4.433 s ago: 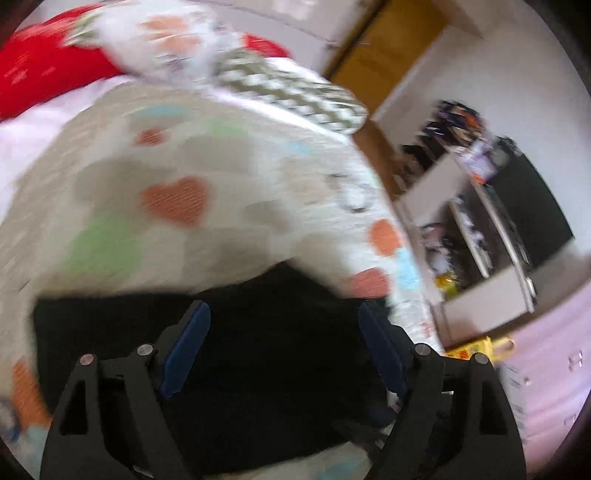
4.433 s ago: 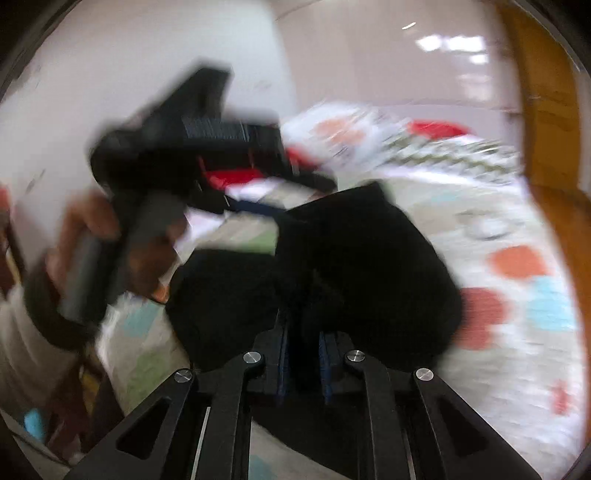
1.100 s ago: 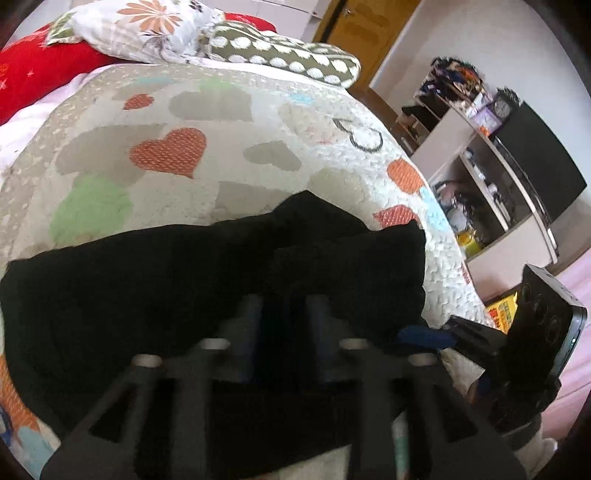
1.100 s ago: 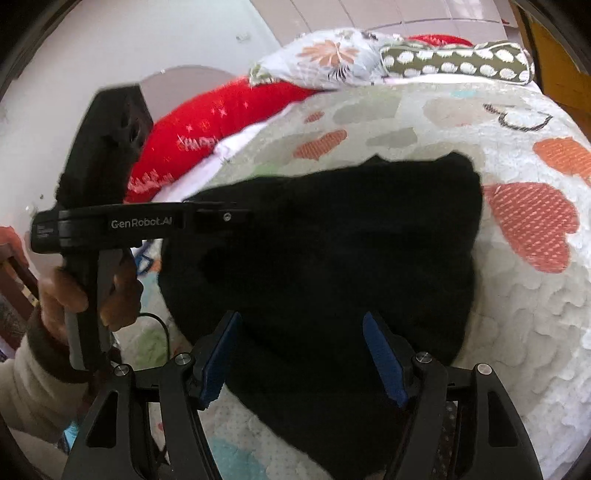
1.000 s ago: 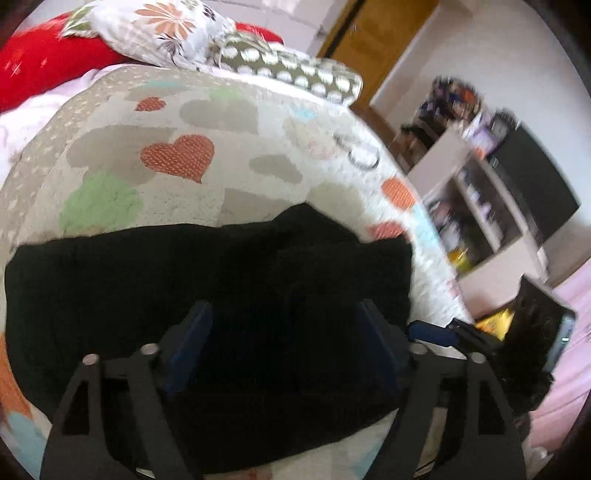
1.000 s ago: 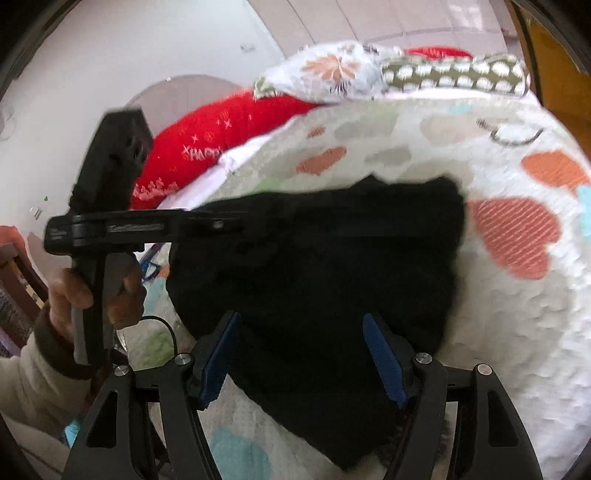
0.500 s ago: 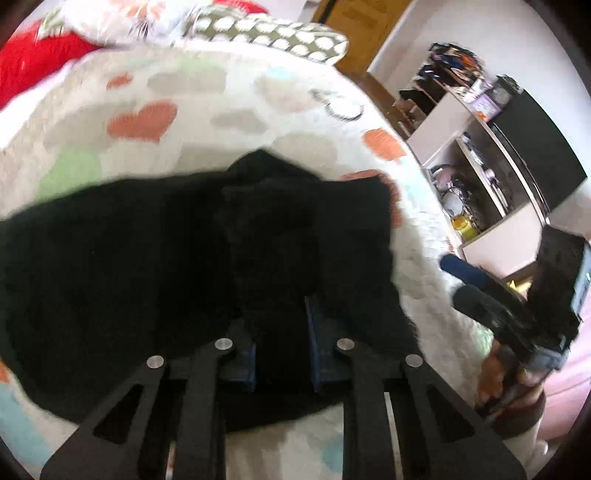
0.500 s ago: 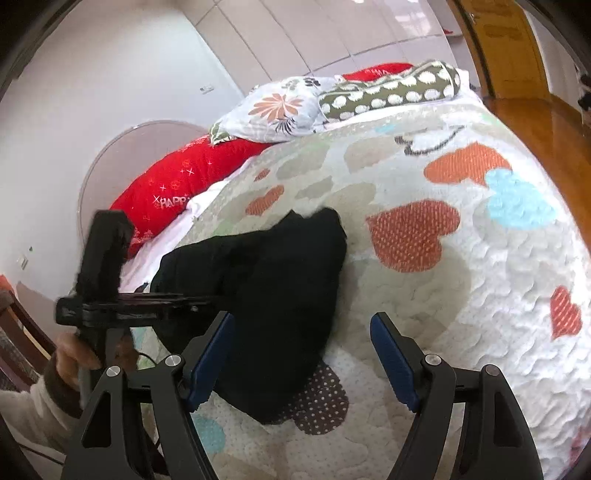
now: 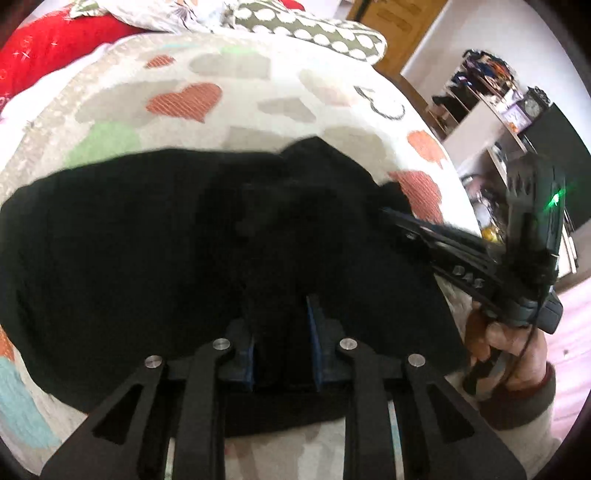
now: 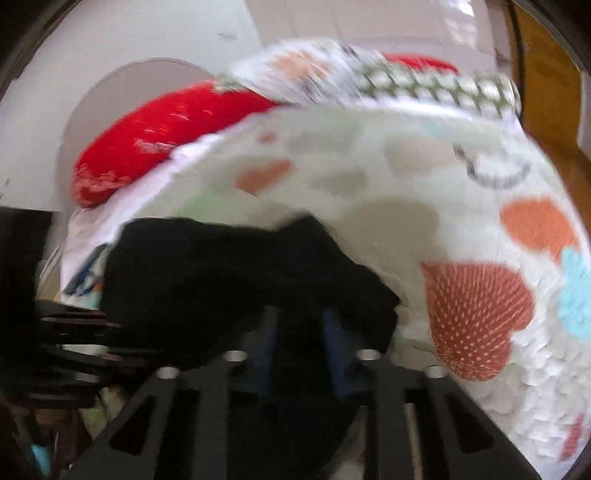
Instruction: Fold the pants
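Left wrist view, fingers: left gripper (image 9: 282,332) has its blue pads pinched on a ridge of the black fabric pants (image 9: 147,251).
Right wrist view, fingers: right gripper (image 10: 301,343) appears clamped on the near edge of the same cloth; frame is blurred, so the grip is not fully clear.
Pants location: spread dark and bunched on the white quilted bedspread with coloured hearts (image 9: 240,96), at its near end.
Edges: far edge of the pants rises to a small peak; right corner reaches towards the bed's side.
Open room: bare quilt beyond the pants, up to the pillows.
Surroundings: red pillow (image 10: 166,129), floral pillow (image 10: 303,70), olive polka-dot pillow (image 9: 314,33) at the head.
Obstructions: right gripper's body (image 9: 480,258) lies across the pants' right corner; cluttered white shelf unit (image 9: 491,122) stands off the bedside.
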`<state>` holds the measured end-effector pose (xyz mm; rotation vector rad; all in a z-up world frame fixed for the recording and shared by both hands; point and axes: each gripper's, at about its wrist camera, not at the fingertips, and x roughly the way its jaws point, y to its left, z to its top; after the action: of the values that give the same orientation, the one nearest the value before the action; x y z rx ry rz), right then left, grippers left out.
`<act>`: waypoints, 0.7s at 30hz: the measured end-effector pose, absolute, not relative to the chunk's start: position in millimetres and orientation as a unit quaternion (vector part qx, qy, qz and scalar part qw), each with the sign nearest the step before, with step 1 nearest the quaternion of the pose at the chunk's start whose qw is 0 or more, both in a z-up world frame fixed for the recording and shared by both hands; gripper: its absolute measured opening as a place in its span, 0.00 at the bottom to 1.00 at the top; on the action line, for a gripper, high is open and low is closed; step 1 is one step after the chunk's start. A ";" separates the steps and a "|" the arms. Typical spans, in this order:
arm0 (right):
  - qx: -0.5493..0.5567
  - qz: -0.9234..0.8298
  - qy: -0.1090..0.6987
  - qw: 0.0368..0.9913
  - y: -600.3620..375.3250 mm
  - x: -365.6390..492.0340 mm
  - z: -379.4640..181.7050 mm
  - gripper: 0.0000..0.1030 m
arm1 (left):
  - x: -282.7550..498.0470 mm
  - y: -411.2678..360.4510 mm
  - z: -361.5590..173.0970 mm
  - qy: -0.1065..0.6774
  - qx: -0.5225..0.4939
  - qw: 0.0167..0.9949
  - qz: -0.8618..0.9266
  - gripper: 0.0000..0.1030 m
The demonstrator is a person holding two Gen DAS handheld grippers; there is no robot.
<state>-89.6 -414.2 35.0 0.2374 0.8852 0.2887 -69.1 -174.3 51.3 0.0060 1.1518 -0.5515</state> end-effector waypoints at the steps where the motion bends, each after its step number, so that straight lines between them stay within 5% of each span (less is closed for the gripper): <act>1: 0.143 0.141 0.420 0.885 -423.2 -93.1 34.8 0.02 | -68.1 -174.0 51.3 0.538 -0.001 0.803 -0.257 0.24; 4: 0.161 0.136 0.406 0.889 -430.2 -110.2 48.0 0.10 | -69.9 -169.2 54.2 0.541 -0.001 0.802 -0.253 0.31; 8: 0.126 0.169 0.394 0.895 -413.4 -147.3 70.9 0.58 | -79.5 -149.6 65.6 0.524 -0.020 0.816 -0.241 0.57; 9: 0.111 0.182 0.397 0.893 -405.6 -156.1 71.6 0.63 | -80.3 -145.5 66.5 0.521 -0.024 0.818 -0.241 0.59; 14: 0.017 0.154 0.450 0.880 -375.2 -178.9 34.4 0.63 | -81.2 -143.1 54.6 0.543 -0.020 0.805 -0.236 0.59; 21: 0.025 0.153 0.408 0.900 -384.3 -178.9 77.2 0.62 | -91.7 -143.9 88.4 0.507 -0.016 0.828 -0.239 0.61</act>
<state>-178.9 -384.3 77.2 0.0518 0.8447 0.3172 -91.7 -143.9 88.4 -0.0342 1.0760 -0.5084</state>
